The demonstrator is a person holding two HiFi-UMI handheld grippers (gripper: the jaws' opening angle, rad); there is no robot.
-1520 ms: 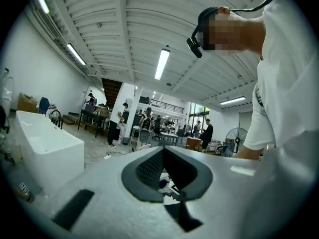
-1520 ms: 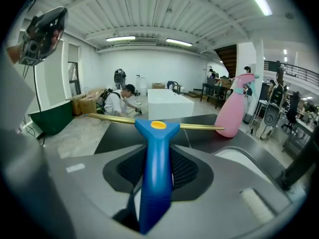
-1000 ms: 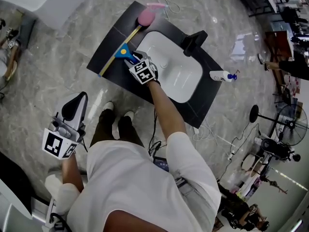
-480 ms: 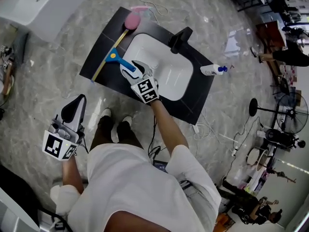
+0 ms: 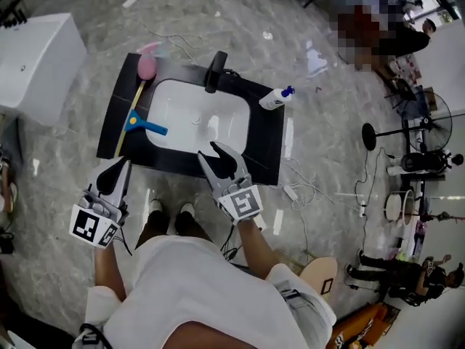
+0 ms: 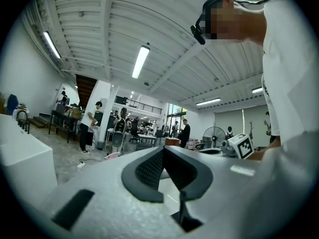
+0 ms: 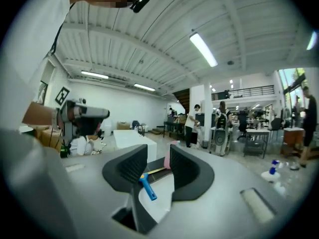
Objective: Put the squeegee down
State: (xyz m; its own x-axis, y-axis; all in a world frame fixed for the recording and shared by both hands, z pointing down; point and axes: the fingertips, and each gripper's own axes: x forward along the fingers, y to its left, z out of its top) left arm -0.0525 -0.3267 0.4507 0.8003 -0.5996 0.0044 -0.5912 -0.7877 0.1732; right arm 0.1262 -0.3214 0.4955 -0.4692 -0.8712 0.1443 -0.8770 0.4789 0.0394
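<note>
The squeegee [image 5: 142, 126], with a blue handle and a long yellow blade, lies alone on the left part of the black counter [image 5: 265, 147], its handle over the rim of the white sink [image 5: 200, 115]. My right gripper [image 5: 221, 157] hangs in front of the counter's near edge, well clear of the squeegee. Its jaws are closing with nothing between them. In the right gripper view the squeegee [image 7: 147, 187] shows far off through the gap of that right gripper [image 7: 158, 158]. My left gripper [image 5: 112, 174] is held left of the person's body, jaws together and empty; the left gripper [image 6: 163, 153] faces the open hall.
A pink sponge [image 5: 147, 67] lies at the counter's far left corner, a black faucet [image 5: 216, 70] stands behind the sink, and a spray bottle [image 5: 276, 99] lies at the right. A white cabinet [image 5: 36, 64] stands at the left. Cables run across the floor.
My right gripper let go of the squeegee's blue handle, rose and drew back from the counter. The squeegee stays lying on the counter. The left gripper shifted slightly.
</note>
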